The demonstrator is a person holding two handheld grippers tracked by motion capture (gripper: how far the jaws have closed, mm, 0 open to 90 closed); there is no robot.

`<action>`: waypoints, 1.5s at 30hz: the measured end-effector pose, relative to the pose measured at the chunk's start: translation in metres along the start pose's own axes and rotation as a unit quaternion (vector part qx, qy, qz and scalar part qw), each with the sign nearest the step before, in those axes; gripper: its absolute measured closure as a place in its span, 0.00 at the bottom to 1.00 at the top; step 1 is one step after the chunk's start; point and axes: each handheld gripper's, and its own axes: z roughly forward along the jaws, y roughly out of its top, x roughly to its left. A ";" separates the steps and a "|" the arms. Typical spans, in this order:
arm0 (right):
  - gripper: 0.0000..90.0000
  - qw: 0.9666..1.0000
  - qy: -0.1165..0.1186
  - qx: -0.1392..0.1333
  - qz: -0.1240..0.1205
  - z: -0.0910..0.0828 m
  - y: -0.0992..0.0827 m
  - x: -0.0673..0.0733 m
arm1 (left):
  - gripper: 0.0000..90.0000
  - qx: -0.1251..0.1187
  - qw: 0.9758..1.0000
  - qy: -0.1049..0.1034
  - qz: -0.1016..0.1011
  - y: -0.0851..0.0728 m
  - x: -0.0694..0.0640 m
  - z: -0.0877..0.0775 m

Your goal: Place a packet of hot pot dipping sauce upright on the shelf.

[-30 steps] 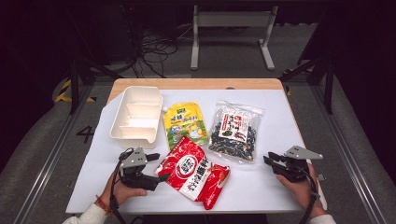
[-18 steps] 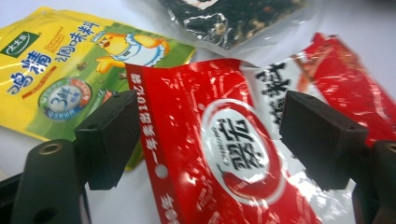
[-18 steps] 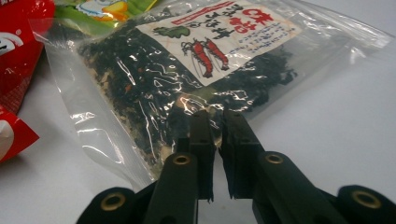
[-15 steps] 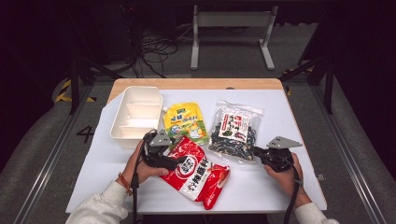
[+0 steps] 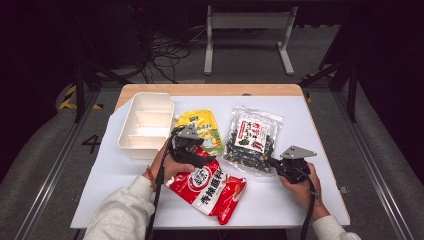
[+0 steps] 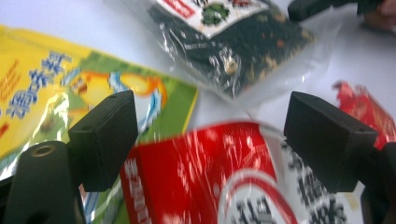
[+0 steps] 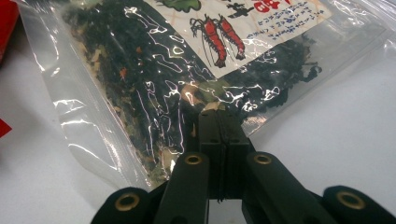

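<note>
A clear bag of dark dried seaweed (image 5: 250, 137) with a shrimp label lies right of centre. My right gripper (image 5: 272, 161) has just been closing and is shut on the bag's near clear edge (image 7: 163, 70), jaws pressed together (image 7: 219, 116). A red snack packet (image 5: 210, 187) lies at the front middle, and a yellow-green pouch (image 5: 202, 127) lies behind it. My left gripper (image 5: 207, 159) hovers open over the red packet's top (image 6: 196, 186), where that packet meets the pouch (image 6: 56, 93). Nothing sits between its jaws (image 6: 210, 135).
A white compartment tray (image 5: 145, 125) stands at the back left of the white-covered table (image 5: 125, 190). The seaweed bag (image 6: 233, 46) and my right gripper's tip (image 6: 308, 7) lie beyond the left jaws. Metal frame legs and cables lie on the floor behind.
My left gripper moved from the front left up and right over the red packet. My right gripper slid left from the table's right side to the seaweed bag's edge and closed on it.
</note>
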 end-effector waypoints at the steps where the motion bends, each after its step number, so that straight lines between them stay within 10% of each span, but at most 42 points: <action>1: 1.00 1.000 -0.001 0.001 -0.003 0.000 0.000 0.000 | 0.20 0.003 1.000 -0.004 -0.002 0.002 0.002 0.004; 10: 1.00 1.000 -0.002 -0.006 -0.008 0.000 -0.004 0.000 | 0.19 0.024 1.000 -0.013 -0.012 0.020 0.004 0.038; 24: 0.90 0.999 -0.017 -0.043 -0.018 -0.016 0.010 0.009 | 0.20 0.021 0.999 0.021 0.043 -0.020 -0.028 -0.017; 28: 0.90 0.997 0.023 -0.063 -0.035 -0.019 0.021 0.028 | 0.25 -0.005 0.999 0.030 0.044 -0.054 -0.051 -0.055; 35: 0.80 0.991 0.104 -0.074 -0.048 -0.016 0.033 0.056 | 0.43 0.034 0.999 0.012 0.022 -0.109 -0.074 -0.076; 45: 0.54 0.975 0.204 0.022 -0.091 0.025 0.043 0.093 | 0.64 0.073 0.996 0.035 0.032 -0.129 -0.071 -0.074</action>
